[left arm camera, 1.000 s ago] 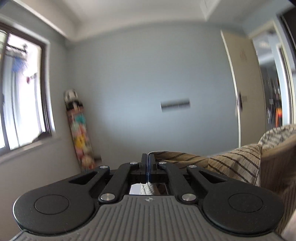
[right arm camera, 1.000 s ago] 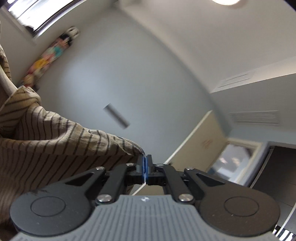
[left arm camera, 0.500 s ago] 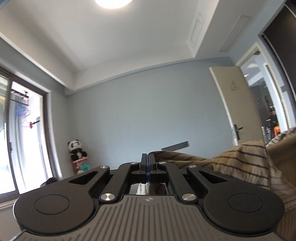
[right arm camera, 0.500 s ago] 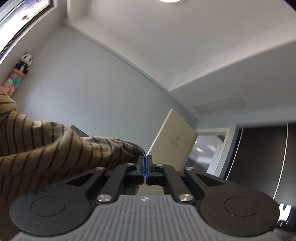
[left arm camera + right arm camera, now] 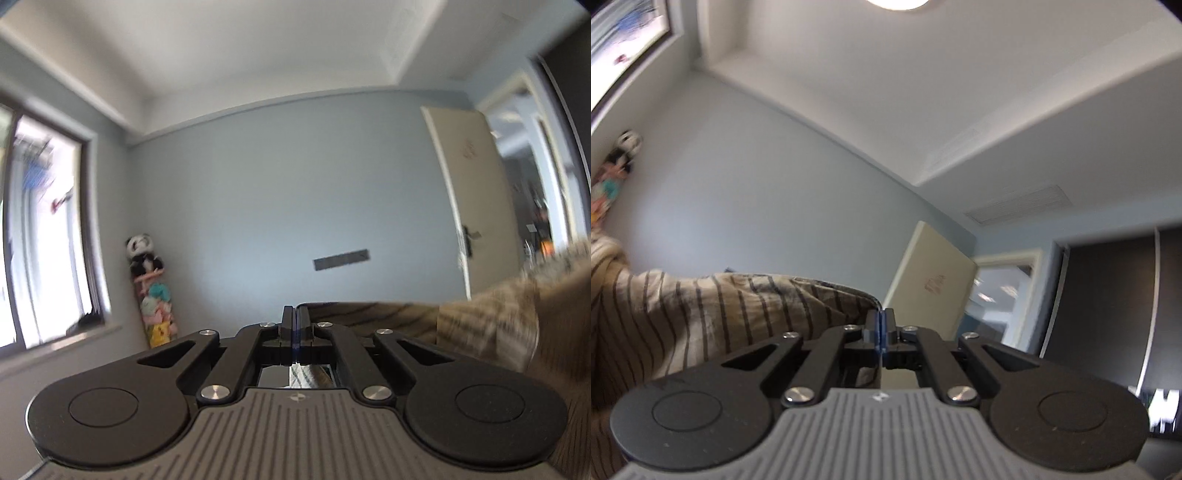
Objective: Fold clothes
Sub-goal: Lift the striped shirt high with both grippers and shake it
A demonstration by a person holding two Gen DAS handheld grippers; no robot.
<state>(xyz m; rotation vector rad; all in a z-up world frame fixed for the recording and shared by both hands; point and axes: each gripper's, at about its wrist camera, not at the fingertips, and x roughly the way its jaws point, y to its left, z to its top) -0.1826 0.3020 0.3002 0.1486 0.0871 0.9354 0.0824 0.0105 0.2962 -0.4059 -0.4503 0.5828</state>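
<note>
A tan garment with thin dark stripes is held up in the air between both grippers. In the left wrist view my left gripper is shut on an edge of the garment, which stretches away to the right, blurred. In the right wrist view my right gripper is shut on another edge of the garment, which hangs to the left. Both cameras point up at the walls and ceiling. The lower part of the garment and any surface below are hidden.
A blue-grey wall faces me. A window is at left, with a panda toy on a colourful board in the corner. A cream door stands open at right. A ceiling lamp shows overhead.
Both grippers stay shut on the garment. The left camera tilted up, then part-way back down. The right camera view rolled and tilted higher toward the ceiling, and the garment now stretches flatter between them.
</note>
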